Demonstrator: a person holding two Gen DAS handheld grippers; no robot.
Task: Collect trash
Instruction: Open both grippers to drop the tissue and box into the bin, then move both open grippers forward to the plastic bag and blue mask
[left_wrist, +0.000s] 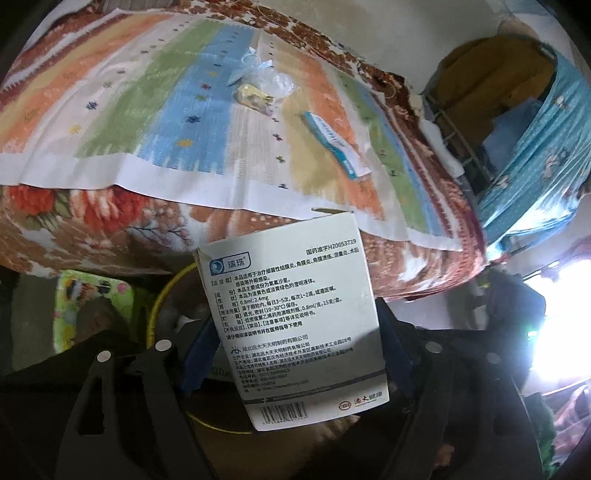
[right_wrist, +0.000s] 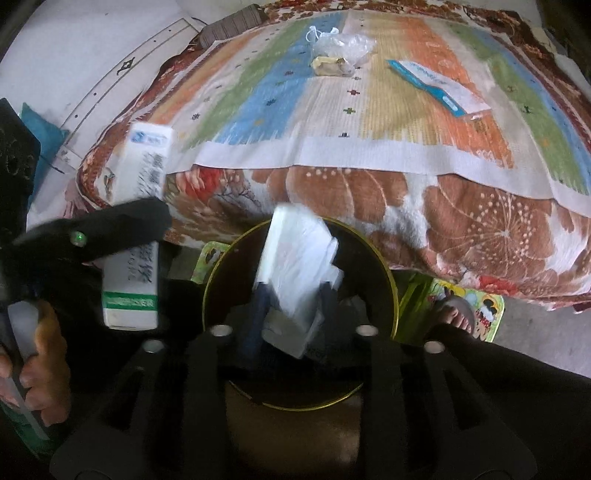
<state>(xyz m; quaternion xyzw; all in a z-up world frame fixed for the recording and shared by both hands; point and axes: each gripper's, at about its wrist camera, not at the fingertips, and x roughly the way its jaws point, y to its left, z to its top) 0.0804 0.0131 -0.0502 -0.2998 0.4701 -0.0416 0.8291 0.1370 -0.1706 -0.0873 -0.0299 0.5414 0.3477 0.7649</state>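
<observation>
Now we hang both loads above the bin (right_wrist: 384, 266): left gripper (left_wrist: 288, 354) wide around the box (left_wrist: 291, 317), right gripper (right_wrist: 291, 310) half-open around paper (right_wrist: 299, 262); box leans toward 1 o'clock, so it may clip the rim and miss.

Your box (left_wrist: 295, 325) hides most of the bin (left_wrist: 159, 306); the wrappers (left_wrist: 258, 92) are too blurred to tell apart.
</observation>
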